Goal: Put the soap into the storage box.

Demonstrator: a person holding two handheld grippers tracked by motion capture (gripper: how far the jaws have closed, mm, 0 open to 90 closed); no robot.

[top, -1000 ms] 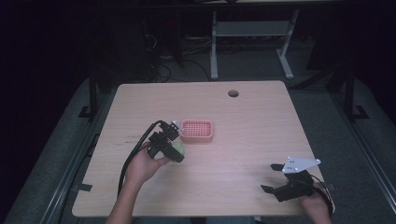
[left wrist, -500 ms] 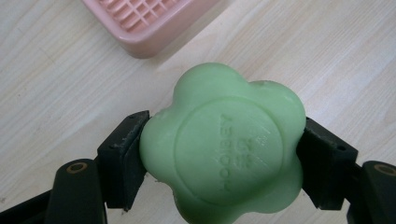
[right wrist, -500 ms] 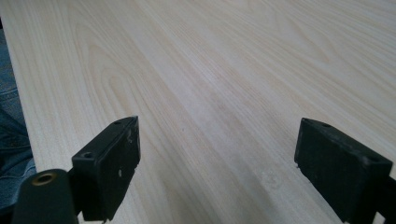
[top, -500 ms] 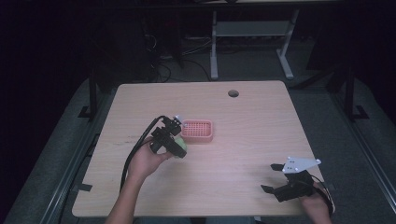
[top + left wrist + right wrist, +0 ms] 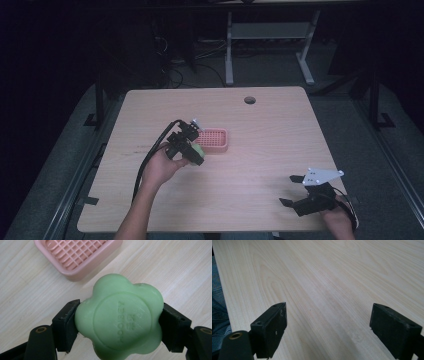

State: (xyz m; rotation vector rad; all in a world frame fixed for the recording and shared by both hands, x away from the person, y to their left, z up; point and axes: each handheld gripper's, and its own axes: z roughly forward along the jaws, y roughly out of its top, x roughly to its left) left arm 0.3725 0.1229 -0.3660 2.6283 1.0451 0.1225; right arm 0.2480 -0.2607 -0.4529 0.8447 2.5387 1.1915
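Green soap (image 5: 120,317) pinched in the left hand-held gripper (image 5: 192,150).
It hangs beside the pink dish (image 5: 213,140); right hand-held gripper (image 5: 295,192) spread over bare tabletop (image 5: 260,130).

Dim room, pale wooden table (image 5: 280,130)

Raised lettering is seen moulded into the round centre panel of the green soap (image 5: 120,320), which is clamped between the jaws of the left gripper (image 5: 119,323). In the left gripper view the letters are turned on their side, running from 12 o'clock towards 6 o'clock, and something like "ABBIOON" is made out, though not with certainty. Two smaller embossed characters are placed beside it towards 3 o'clock; they cannot be read.
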